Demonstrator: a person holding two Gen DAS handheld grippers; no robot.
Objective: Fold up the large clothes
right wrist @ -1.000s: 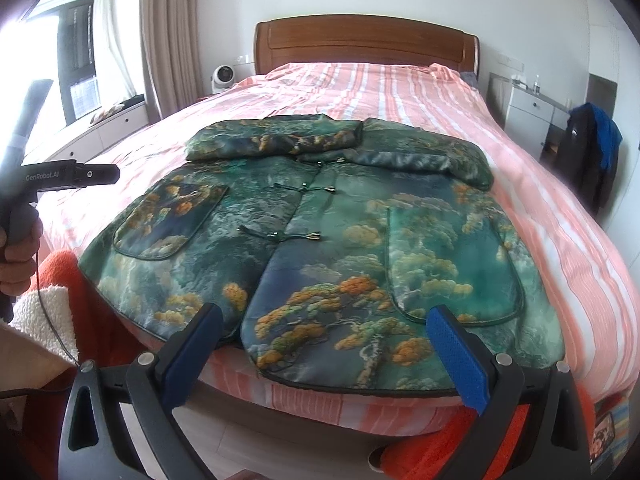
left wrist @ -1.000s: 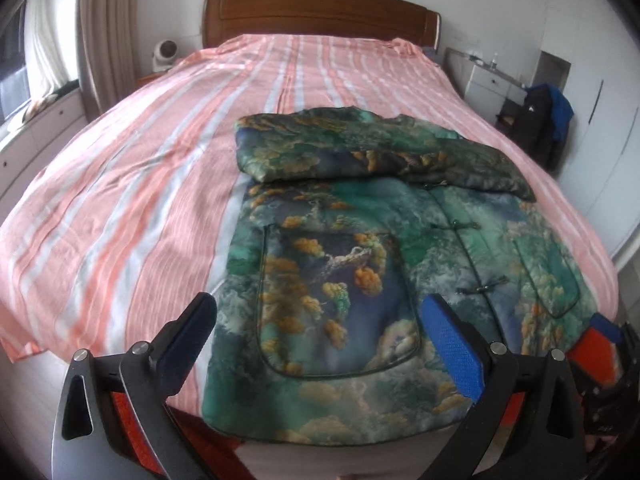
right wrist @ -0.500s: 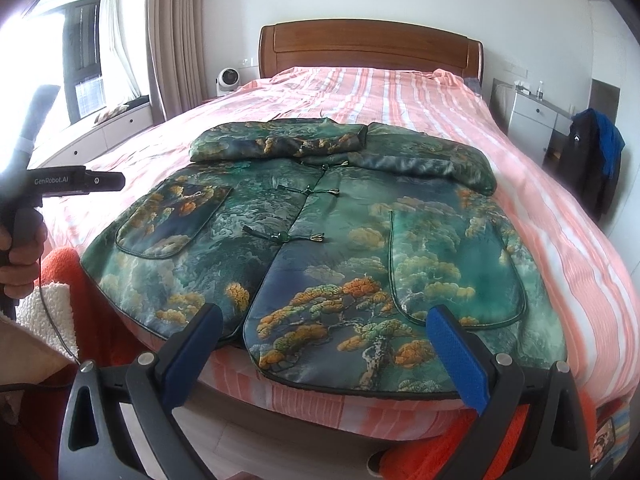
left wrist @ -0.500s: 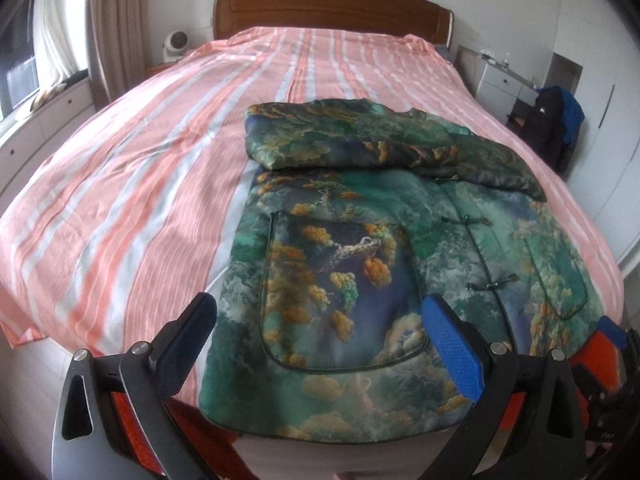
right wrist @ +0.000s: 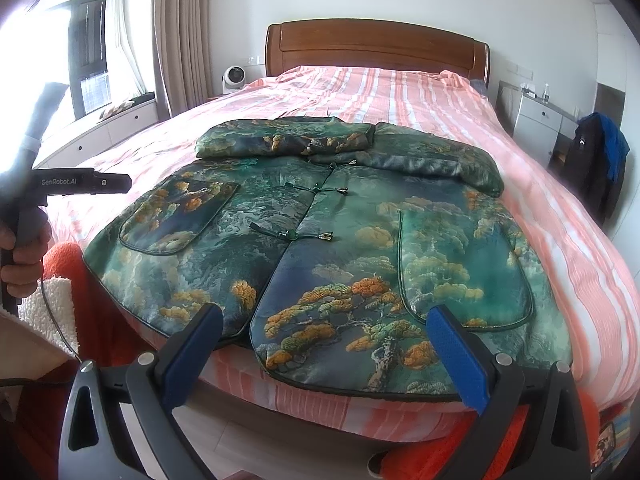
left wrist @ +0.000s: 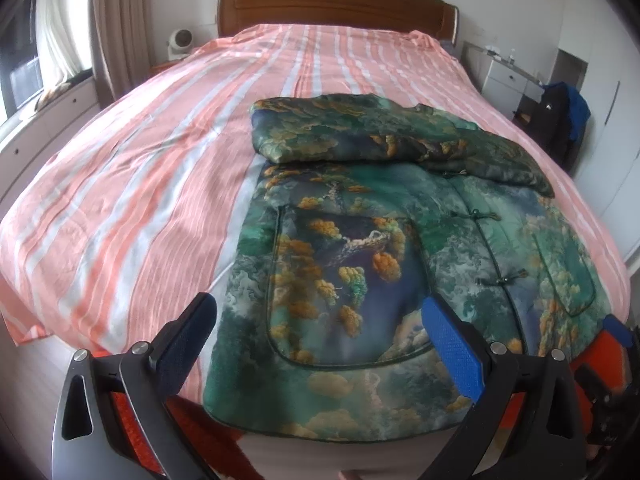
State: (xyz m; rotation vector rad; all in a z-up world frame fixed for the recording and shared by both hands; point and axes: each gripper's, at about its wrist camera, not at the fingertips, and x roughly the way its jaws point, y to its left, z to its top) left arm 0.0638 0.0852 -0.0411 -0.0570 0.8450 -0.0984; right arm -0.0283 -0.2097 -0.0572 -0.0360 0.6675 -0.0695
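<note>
Green jacket [right wrist: 320, 240] flat on bed [right wrist: 560, 240], left tongs [left wrist: 320, 344] and right tongs [right wrist: 324, 344] wide open, empty

jacket [left wrist: 360, 264] hem: behind blue pads | sleeves: folded, cuffs hidden

The jacket [right wrist: 320, 236] was dark green and teal, printed with orange-gold trees and grey-white clouds, edged in dark piping. The bedsheet [left wrist: 132, 184] carried salmon-pink and pale grey-white stripes. The headboard [right wrist: 376, 46] was reddish-brown wood. Both grippers, left [left wrist: 324, 344] and right [right wrist: 332, 352], were black with blue pads [right wrist: 456, 360]. Beige curtains [right wrist: 180, 32] hung far left.
</note>
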